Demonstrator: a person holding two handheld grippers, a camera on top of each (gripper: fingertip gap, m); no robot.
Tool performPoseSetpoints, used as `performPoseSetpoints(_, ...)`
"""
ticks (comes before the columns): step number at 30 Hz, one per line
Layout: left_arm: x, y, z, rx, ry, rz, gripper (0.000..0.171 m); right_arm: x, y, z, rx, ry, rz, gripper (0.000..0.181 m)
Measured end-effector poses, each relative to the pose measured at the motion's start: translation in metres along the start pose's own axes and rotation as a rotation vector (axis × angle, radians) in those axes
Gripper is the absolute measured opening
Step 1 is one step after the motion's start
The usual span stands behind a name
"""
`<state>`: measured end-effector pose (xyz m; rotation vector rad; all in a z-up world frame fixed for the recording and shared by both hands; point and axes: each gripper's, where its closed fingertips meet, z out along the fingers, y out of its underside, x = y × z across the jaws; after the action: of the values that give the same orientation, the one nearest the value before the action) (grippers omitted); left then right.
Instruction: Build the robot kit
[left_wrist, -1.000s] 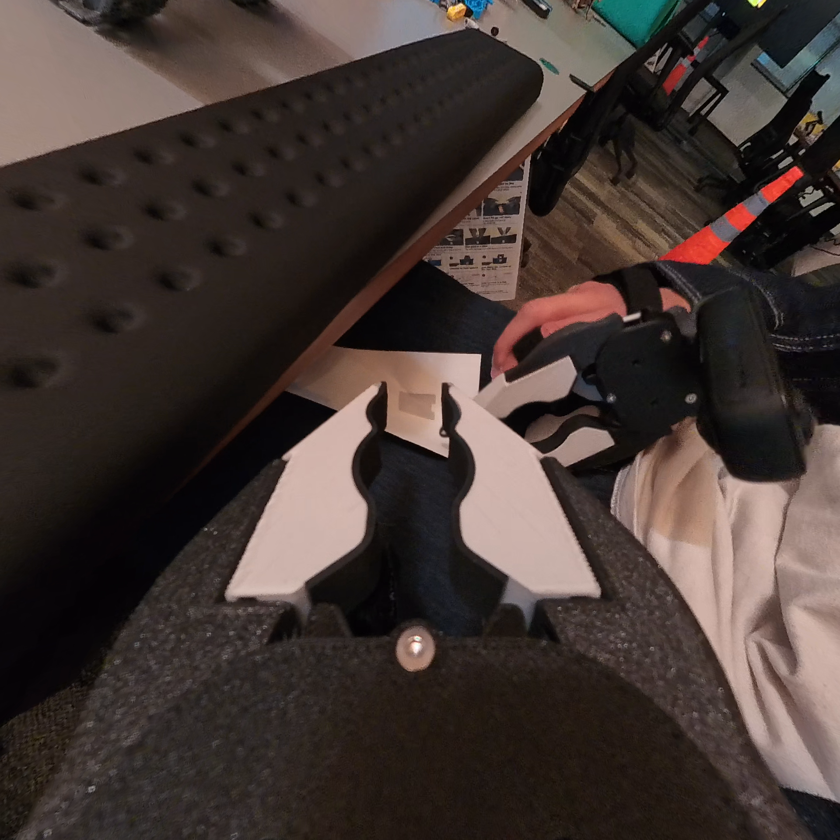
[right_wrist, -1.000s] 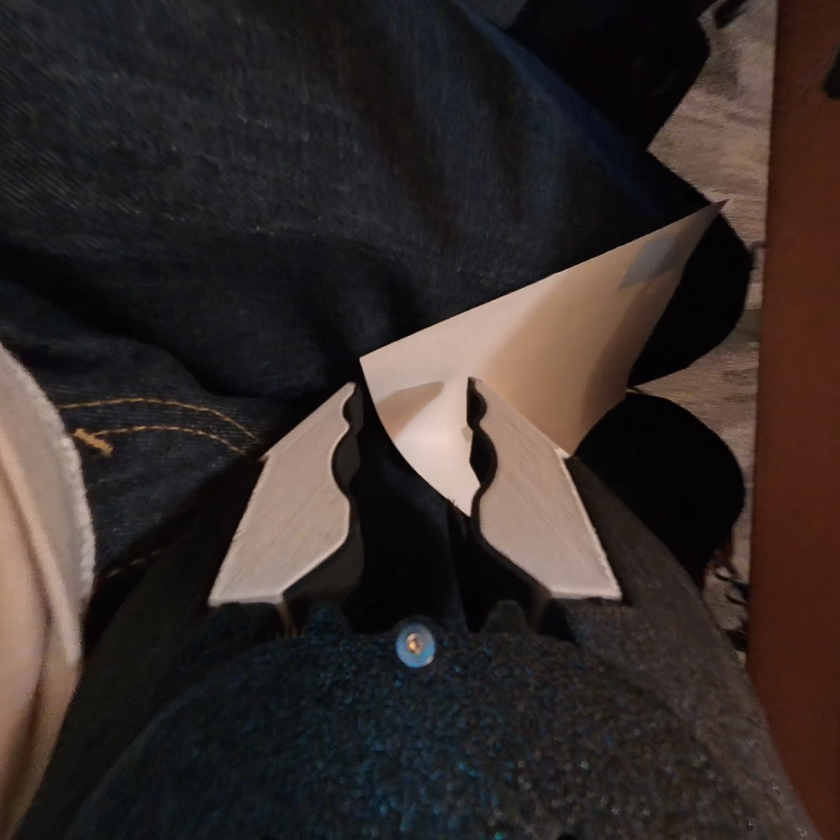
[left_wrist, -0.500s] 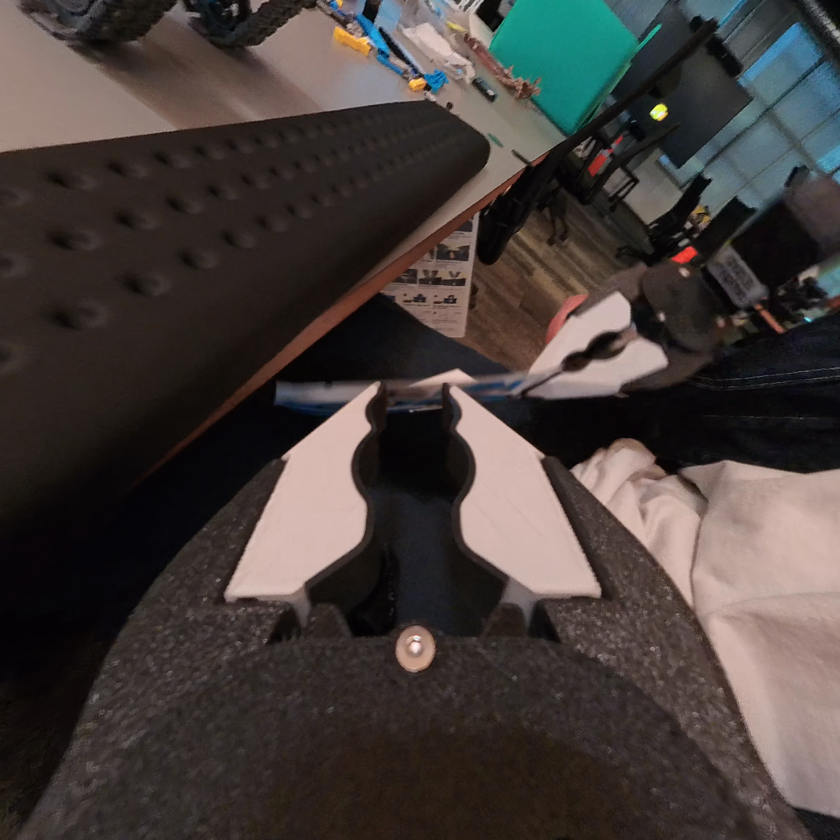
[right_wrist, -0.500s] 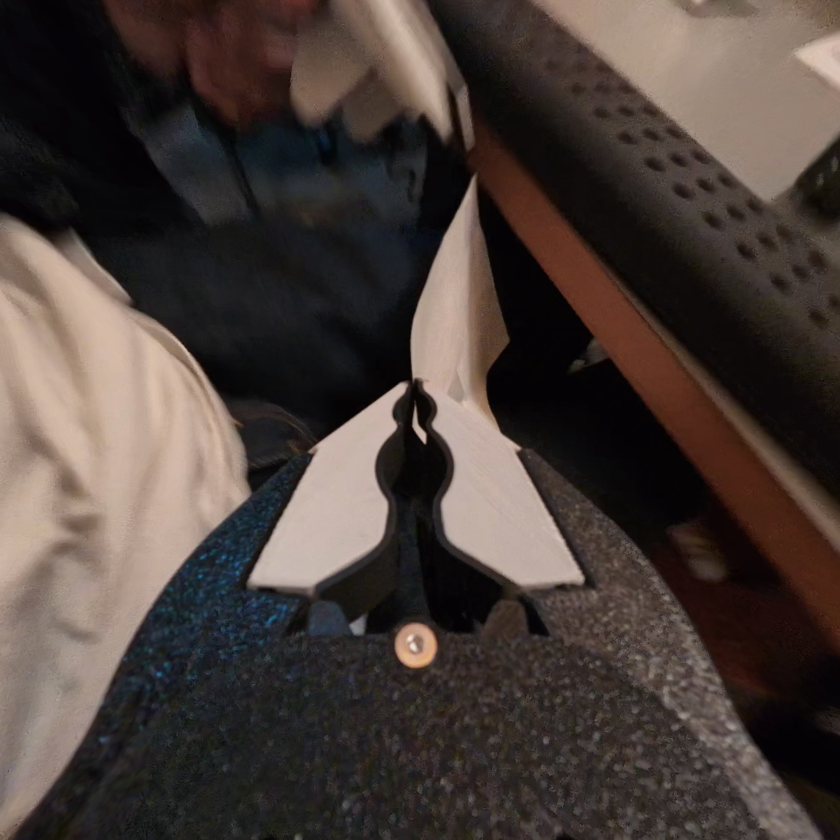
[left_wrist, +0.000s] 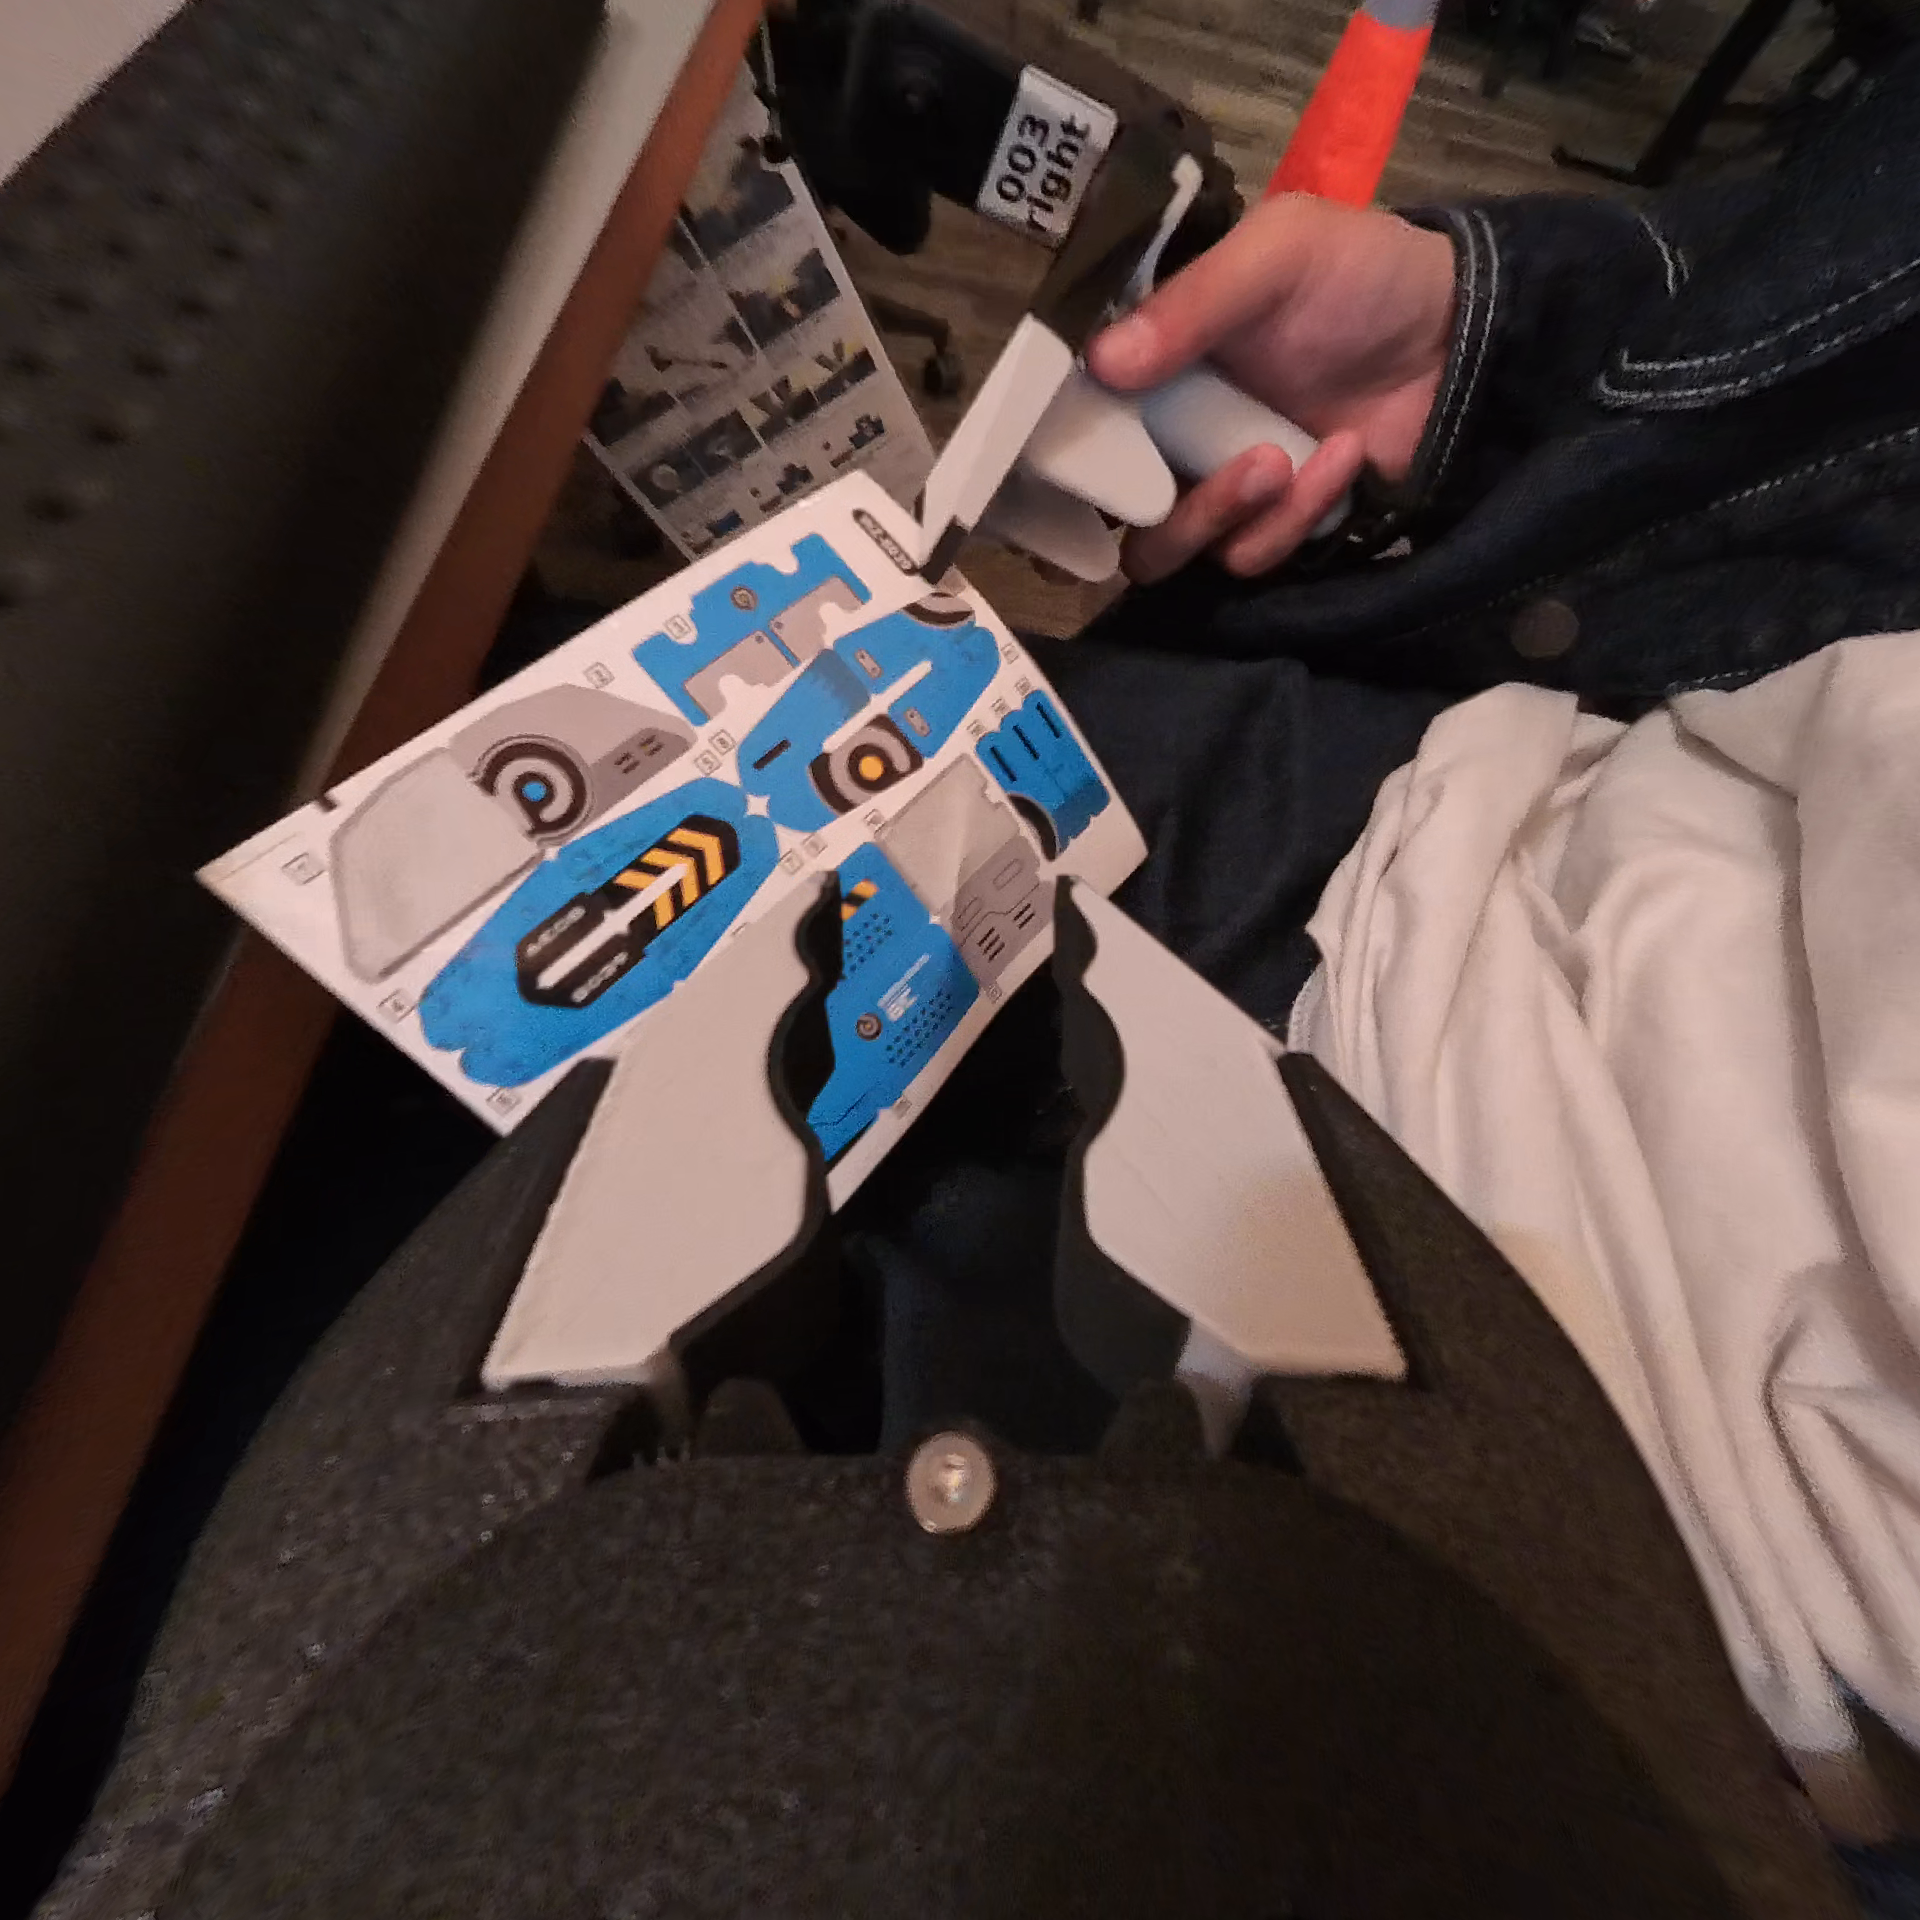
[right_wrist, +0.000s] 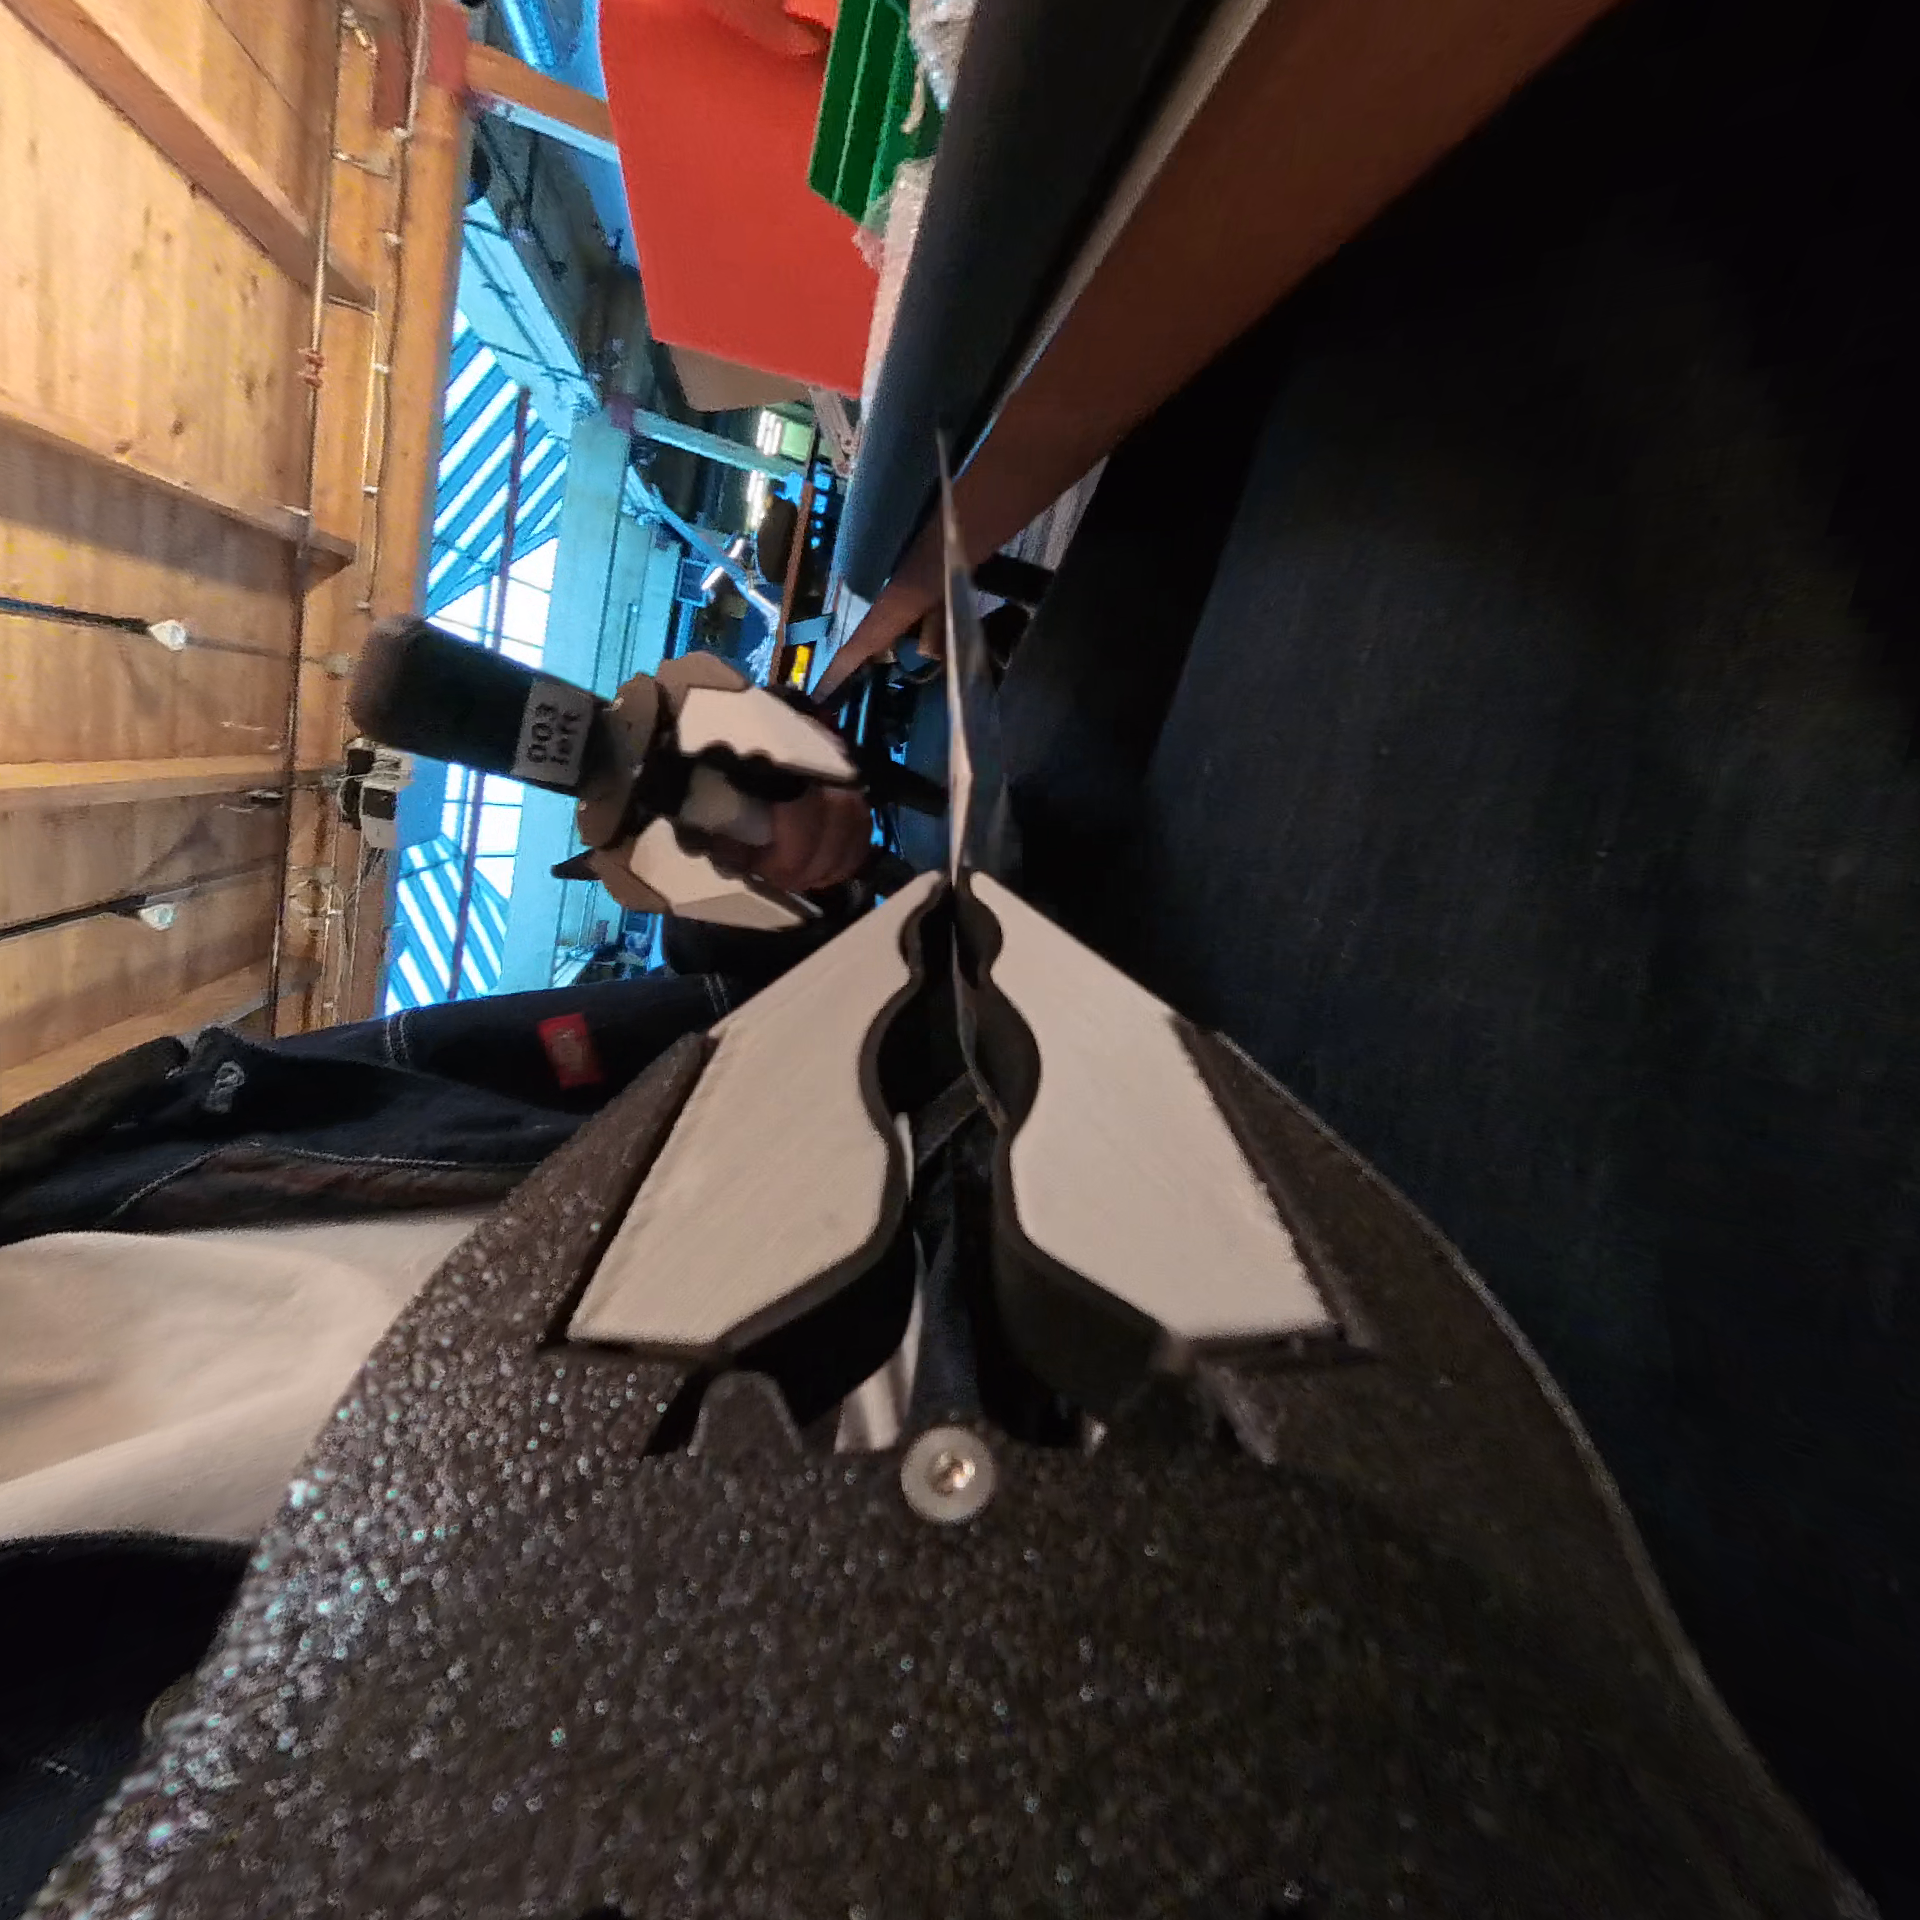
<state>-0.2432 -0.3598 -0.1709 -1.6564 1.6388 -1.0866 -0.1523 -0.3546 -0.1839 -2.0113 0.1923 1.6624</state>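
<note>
The right tongs (right_wrist: 954, 894) are clamped on a corner of the sticker sheet (left_wrist: 665, 831), which hangs below the surface's wooden edge (left_wrist: 436, 582). The left tongs (left_wrist: 940, 904) stand apart just under its near edge, the long axis crossing them.

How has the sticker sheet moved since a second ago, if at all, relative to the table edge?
Yes. The sticker sheet, then lying low below the table edge, is now lifted beside it, printed face showing, held by the right gripper.
</note>
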Motion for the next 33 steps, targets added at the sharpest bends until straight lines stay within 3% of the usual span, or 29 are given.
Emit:
performPoseSetpoints(7,0.006,0.027,0.035,-0.170,0.099,0.029,0.040,0.023,0.007,-0.001,-0.051,0.104,-0.021,0.000)
performPoseSetpoints(15,0.011,0.050,0.053,-0.306,0.154,0.055,0.033,0.041,0.017,0.004,-0.113,0.159,0.003,0.000)
performPoseSetpoints(22,0.011,0.053,0.053,-0.324,0.156,0.037,0.027,0.042,0.018,0.004,-0.130,0.159,-0.020,0.000)
performPoseSetpoints(25,0.010,0.040,0.046,-0.256,0.136,0.029,0.025,0.036,0.010,-0.001,-0.099,0.158,-0.094,0.001)
performPoseSetpoints(27,0.004,0.022,0.030,-0.147,0.095,-0.031,0.025,0.029,0.008,-0.006,-0.077,0.147,-0.125,0.007)
performPoseSetpoints(29,0.002,0.010,0.009,-0.063,0.063,-0.130,0.025,0.029,0.011,-0.006,-0.068,0.152,-0.112,0.025)
performPoseSetpoints(31,0.007,0.010,-0.003,-0.009,0.042,-0.341,0.025,0.026,0.009,-0.008,-0.047,0.167,-0.140,0.027)
performPoseSetpoints(33,0.020,0.020,-0.002,0.029,0.065,-0.646,0.025,0.023,0.002,-0.014,-0.009,0.186,-0.169,0.013)
